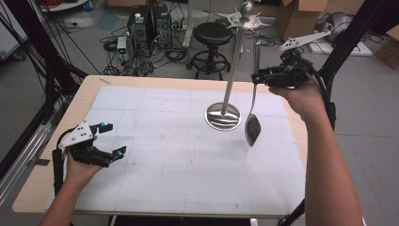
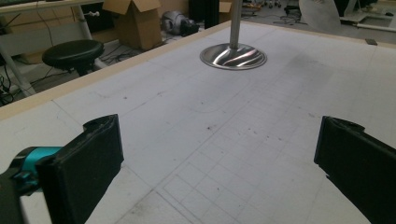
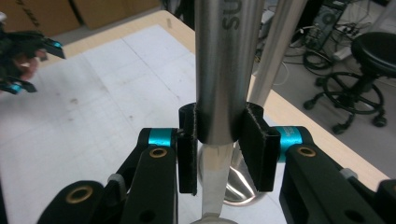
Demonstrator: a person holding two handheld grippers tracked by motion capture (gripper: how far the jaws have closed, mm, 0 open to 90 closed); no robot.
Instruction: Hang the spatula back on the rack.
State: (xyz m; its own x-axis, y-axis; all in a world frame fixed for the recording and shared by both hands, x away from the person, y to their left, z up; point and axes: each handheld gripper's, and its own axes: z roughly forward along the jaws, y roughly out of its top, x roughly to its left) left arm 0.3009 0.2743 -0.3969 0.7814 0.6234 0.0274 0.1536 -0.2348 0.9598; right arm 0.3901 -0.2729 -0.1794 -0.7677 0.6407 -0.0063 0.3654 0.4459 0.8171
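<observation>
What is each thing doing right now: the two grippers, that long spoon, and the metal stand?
Right gripper: shut on the spoon's handle, held up above the table.
Spoon: lifted, hanging bowl down beside the stand, clear of the table.
Stand: upright on its round base, nothing visibly hanging from its top arms.
Left gripper: open, nothing between its jaws, low over the mat.
Mat: lying flat on the table.

A: What's beyond the far edge of the surface (image 1: 179, 188)?
B: Black stool (image 1: 213, 34) on the floor, computer towers (image 1: 149, 22) with tangled cables left of it. Cardboard boxes (image 1: 301, 16) past the far right corner.
</observation>
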